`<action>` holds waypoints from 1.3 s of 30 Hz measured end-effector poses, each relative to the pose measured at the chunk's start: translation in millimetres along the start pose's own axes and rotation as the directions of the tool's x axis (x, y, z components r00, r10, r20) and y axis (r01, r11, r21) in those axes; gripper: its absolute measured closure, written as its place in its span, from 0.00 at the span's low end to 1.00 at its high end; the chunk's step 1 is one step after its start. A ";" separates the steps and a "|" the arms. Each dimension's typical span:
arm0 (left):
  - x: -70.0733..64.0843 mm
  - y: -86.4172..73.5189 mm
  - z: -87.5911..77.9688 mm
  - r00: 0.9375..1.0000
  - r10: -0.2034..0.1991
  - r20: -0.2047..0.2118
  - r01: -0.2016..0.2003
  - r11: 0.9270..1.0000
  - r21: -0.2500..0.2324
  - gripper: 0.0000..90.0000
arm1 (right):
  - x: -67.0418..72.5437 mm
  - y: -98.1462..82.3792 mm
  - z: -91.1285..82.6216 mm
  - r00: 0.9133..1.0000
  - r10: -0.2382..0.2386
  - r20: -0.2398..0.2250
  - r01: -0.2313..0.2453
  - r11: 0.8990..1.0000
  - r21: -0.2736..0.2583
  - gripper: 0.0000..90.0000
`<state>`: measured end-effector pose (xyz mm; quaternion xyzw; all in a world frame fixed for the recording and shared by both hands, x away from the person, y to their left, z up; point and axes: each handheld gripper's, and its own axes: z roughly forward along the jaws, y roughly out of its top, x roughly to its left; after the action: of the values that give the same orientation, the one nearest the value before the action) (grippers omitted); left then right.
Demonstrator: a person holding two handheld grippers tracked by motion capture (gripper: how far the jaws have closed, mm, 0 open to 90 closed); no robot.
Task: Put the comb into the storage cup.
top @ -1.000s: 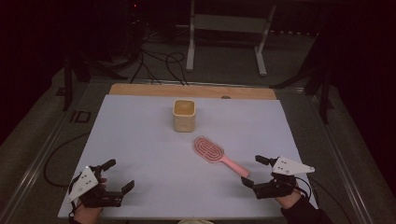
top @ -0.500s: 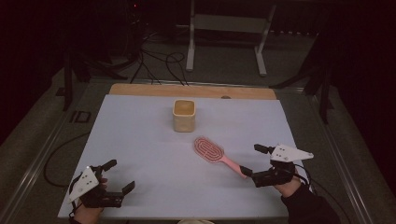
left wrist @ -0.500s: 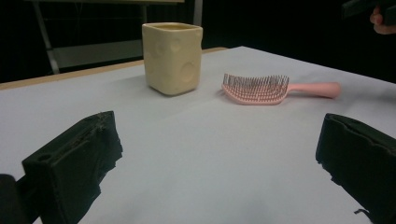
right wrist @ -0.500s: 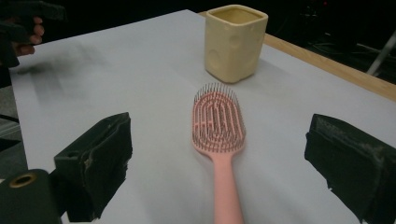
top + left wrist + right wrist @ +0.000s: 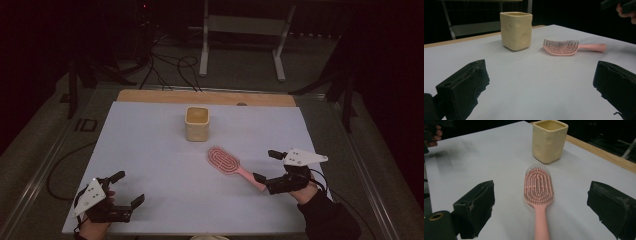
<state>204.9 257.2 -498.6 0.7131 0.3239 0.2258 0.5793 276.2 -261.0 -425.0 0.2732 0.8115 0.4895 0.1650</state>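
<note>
The work in hand looks like picking up the hairbrush point(image 5: 539, 192), and as far as the pictures show it is at the very start: nothing is gripped and nothing is lifted.

The right gripper point(image 5: 266, 167) has its jaws spread wide, one on each side of the brush's pink handle. In the right gripper view the handle runs up the middle of the gap from the bottom edge, with the bristled head lying just ahead of the jaws, bristles up, flat on the tabletop point(image 5: 486, 152). Neither jaw touches the handle; there is clear white surface between each jaw and the brush. Beyond the head, farther ahead of the jaws and a little to their right, stands the cup point(image 5: 549, 140), upright, open at the top and apart from the brush.

The left gripper point(image 5: 123, 189) rests low at the near edge of the tabletop, its jaws also spread with nothing between them. From its view the cup and the brush both lie well ahead of the jaws, the brush to the right of the cup.

So the approach seems nearly done. What is left, by my reading, is the rest: closing the right jaws on the handle, lifting, and carrying the brush wherever it belongs, quite possibly into the cup.
</note>
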 end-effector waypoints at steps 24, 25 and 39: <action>-1.1 0.3 0.2 1.000 0.003 0.008 -0.003 1.000 -0.001 0.00 | -9.2 -3.6 43.2 0.999 -0.010 -0.034 0.014 0.992 0.123 0.09; -1.1 0.2 0.3 1.000 0.004 0.008 -0.004 1.000 0.000 0.00 | -9.2 -3.6 43.2 0.999 -0.010 -0.034 0.014 0.992 0.123 0.09; -1.4 0.4 0.2 1.000 0.007 0.009 -0.007 1.000 0.000 0.00 | -12.0 -15.2 66.3 0.998 0.003 -0.057 0.009 0.977 0.214 0.09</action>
<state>204.1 256.0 -498.2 0.7152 0.3187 0.2245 0.5801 317.0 -227.2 -469.3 0.2742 0.8643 0.4065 0.1119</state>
